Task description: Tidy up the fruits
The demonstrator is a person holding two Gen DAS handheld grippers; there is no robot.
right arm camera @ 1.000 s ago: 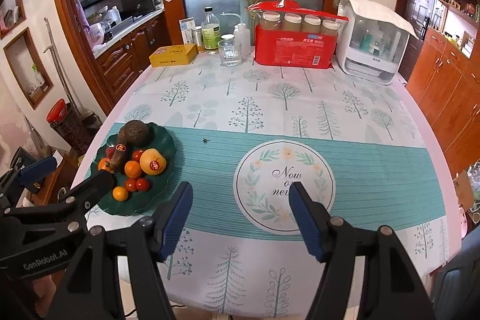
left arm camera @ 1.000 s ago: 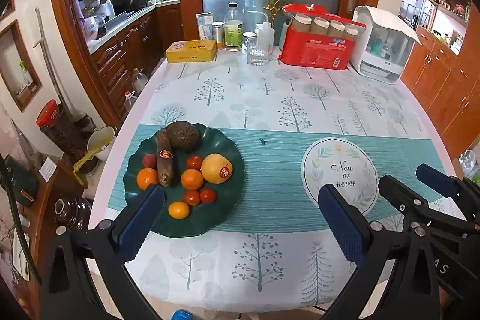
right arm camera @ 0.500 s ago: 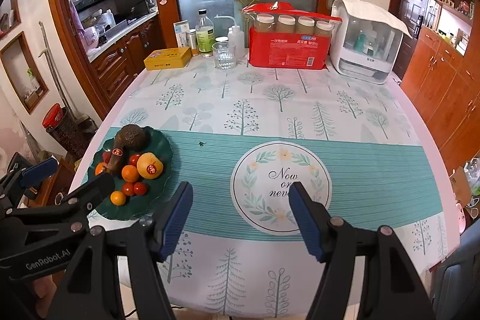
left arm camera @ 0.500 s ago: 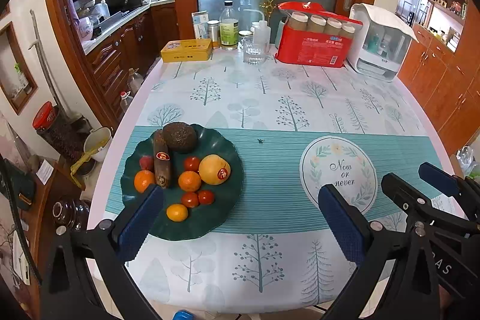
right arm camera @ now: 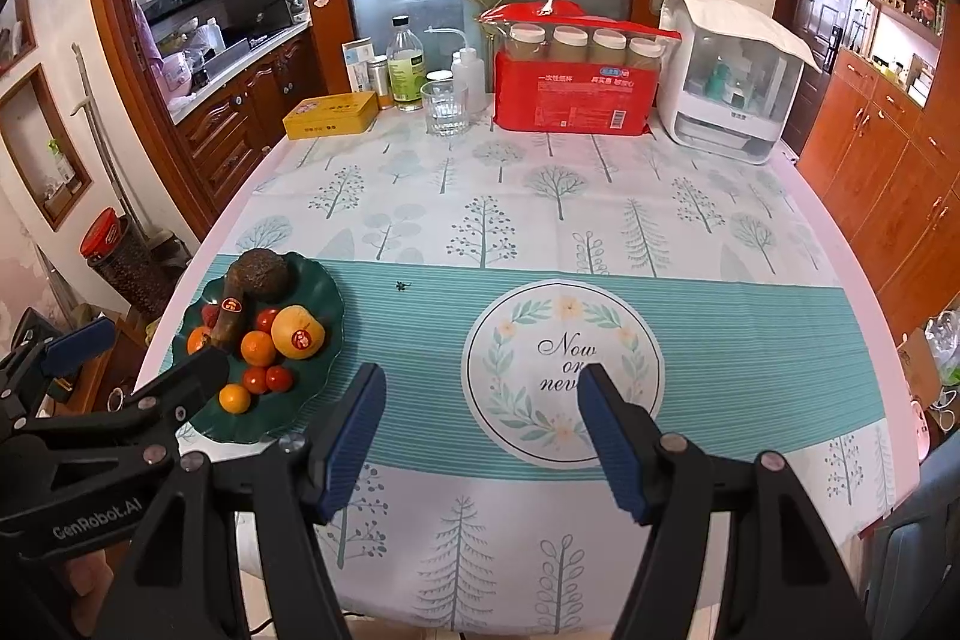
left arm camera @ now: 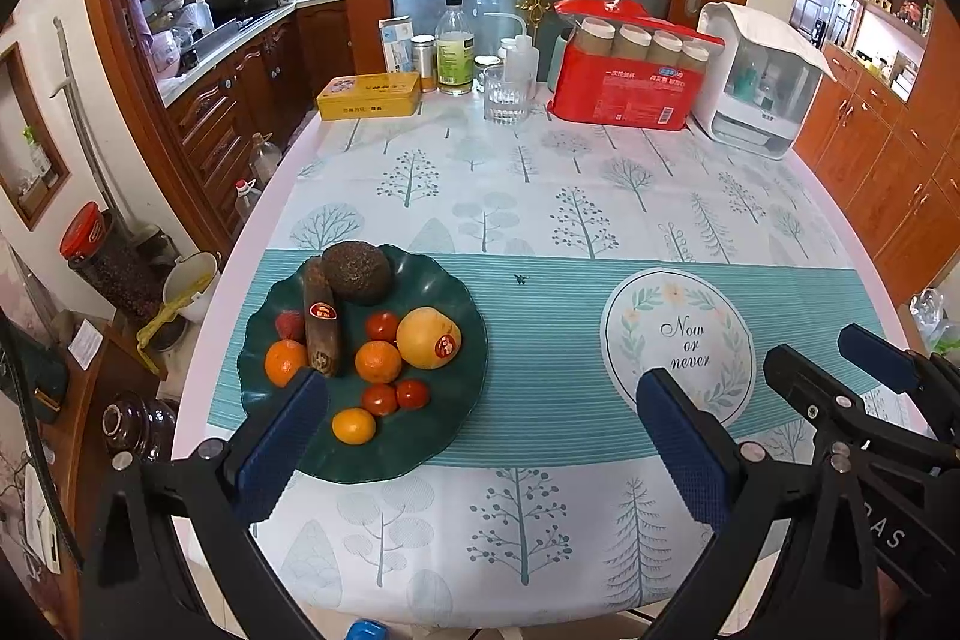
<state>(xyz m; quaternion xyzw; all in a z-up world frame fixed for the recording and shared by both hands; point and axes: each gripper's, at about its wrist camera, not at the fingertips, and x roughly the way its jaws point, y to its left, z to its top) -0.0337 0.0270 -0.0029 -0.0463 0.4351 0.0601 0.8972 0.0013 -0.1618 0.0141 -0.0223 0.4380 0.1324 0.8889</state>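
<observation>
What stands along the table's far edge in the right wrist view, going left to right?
Yellow tin → green-labelled bottle → drinking glass → red package of jars → white appliance.

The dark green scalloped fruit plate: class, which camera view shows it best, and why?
The left wrist view: the dark green scalloped fruit plate lies near and almost whole, only the left gripper's fingertip crossing its near edge. The right wrist view shows the plate smaller, partly hidden behind that gripper.
</observation>
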